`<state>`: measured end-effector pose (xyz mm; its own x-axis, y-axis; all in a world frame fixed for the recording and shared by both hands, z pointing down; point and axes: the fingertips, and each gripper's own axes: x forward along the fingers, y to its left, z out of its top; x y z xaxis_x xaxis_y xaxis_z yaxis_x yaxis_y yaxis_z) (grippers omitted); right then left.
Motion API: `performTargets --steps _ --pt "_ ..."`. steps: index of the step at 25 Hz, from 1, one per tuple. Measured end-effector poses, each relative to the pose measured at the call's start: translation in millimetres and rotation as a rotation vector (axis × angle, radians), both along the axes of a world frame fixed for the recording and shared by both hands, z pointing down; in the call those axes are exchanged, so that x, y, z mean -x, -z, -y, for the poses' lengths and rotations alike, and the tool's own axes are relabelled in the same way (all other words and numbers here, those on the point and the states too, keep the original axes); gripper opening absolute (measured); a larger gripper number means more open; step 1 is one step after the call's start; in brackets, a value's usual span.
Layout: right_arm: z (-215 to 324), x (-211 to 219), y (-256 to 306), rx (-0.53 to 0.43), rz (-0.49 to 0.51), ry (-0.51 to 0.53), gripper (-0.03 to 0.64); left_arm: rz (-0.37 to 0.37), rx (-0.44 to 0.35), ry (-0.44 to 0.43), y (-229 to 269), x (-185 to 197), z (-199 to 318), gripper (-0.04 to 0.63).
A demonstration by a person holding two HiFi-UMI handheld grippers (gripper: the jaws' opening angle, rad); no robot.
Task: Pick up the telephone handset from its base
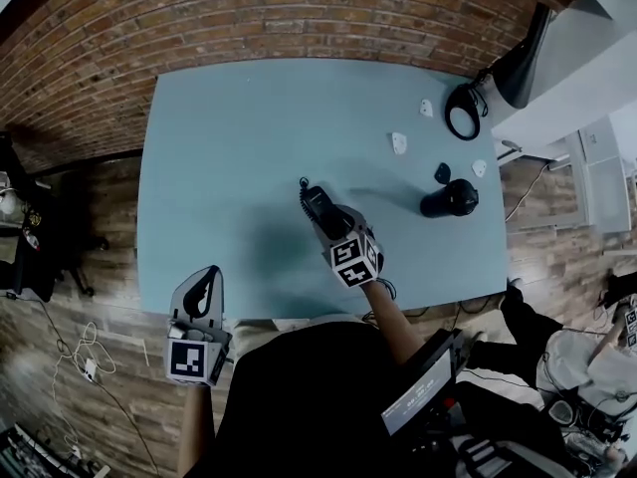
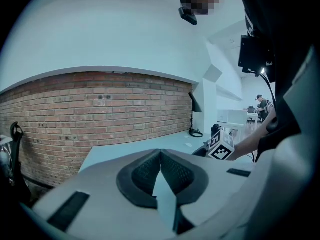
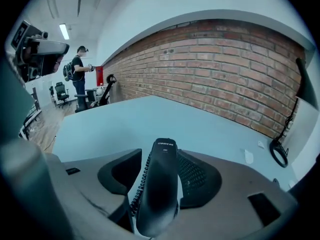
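Observation:
A black telephone handset lies on the light blue table, its coiled cord running along its left side. My right gripper reaches over it from the near side. In the right gripper view the handset sits between the jaws of the right gripper: the left pad stands clear of it and the right pad is close beside it, so the jaws are open. No base shows. My left gripper hovers at the table's near left edge; it is shut with nothing in it.
A black cylinder lies to the right of the handset. Small white pieces and a small black piece are scattered nearby. A black desk lamp stands at the far right corner. A brick wall runs behind the table.

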<state>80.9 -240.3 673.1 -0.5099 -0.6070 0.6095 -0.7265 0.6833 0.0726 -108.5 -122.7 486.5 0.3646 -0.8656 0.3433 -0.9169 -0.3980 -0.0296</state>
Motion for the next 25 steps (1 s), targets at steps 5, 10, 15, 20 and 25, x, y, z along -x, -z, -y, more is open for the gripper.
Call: performTargets --steps 5,10,15,20,25 --pt "1 -3 -13 0.025 -0.016 0.004 0.227 0.004 0.005 0.005 -3 1 4 0.011" --pt "3 -7 -25 0.051 -0.031 -0.001 0.233 -0.002 0.013 -0.010 -5 -6 6 0.011" --pt "3 -8 -34 0.076 -0.026 -0.013 0.235 0.007 0.014 -0.012 -5 -7 4 0.011" --pt "5 -9 -38 0.089 -0.013 -0.025 0.237 0.005 0.024 0.002 -7 -3 2 0.011" --pt "6 -8 -40 0.098 -0.004 -0.019 0.244 -0.006 0.023 0.010 -8 -3 2 0.011"
